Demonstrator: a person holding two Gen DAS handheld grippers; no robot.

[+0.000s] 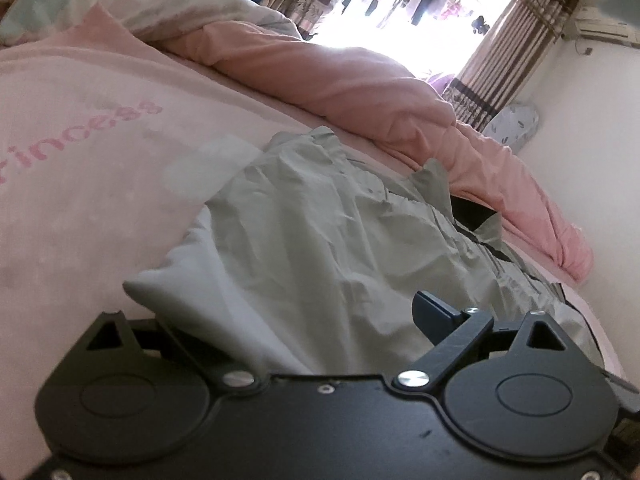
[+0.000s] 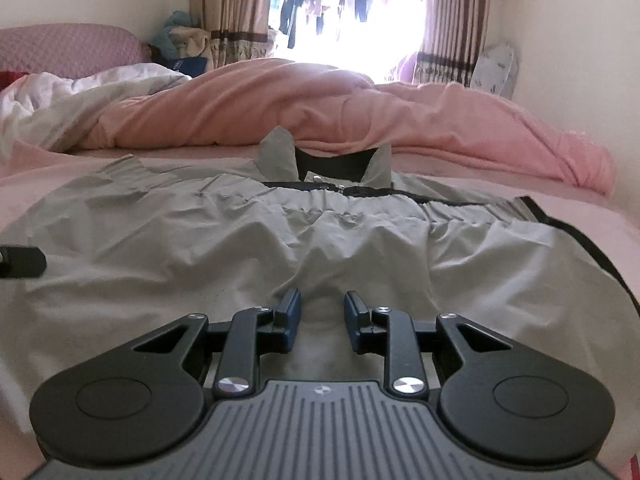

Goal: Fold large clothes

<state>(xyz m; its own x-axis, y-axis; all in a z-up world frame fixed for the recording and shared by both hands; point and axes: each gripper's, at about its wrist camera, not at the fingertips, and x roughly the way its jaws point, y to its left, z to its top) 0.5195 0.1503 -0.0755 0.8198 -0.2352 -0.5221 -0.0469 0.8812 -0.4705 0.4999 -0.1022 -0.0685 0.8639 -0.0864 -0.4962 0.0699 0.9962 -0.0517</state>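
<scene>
Bed (image 2: 580, 208): pink sheet, carries everything, runs ahead of both hand-held grippers. Pink duvet (image 2: 280, 100) is bunched across the far side, well beyond the fingertips.

Jacket (image 2: 280, 240): grey, thin, black trim at collar and one edge. It lies spread and crumpled directly ahead of and under both hand-held grippers, with the collar at the far end.

Handling, my read: light, soft, no stiffness, looks slightly slick like shell fabric. It'll drape and slide, not hold a crease. Pinch at hem corners or shoulder seams where the cloth doubles up; a single layer mid-panel will likely slip or drag the layer below with it.

Right hand-held gripper (image 2: 322, 320): jaws parted, nothing between the pads, fabric just below the gap, not pinched.

Left hand-held gripper (image 1: 360, 320): view tilted, and a fold of jacket covers one finger. Only the other finger (image 1: 434, 314) shows. Can't tell if it's clamped on that fold or open.

Writing: pink letters "rincess" (image 1: 80, 140) on the sheet, off to one side of the left hand-held gripper, first letter cut off. No brand readable on the jacket.
</scene>
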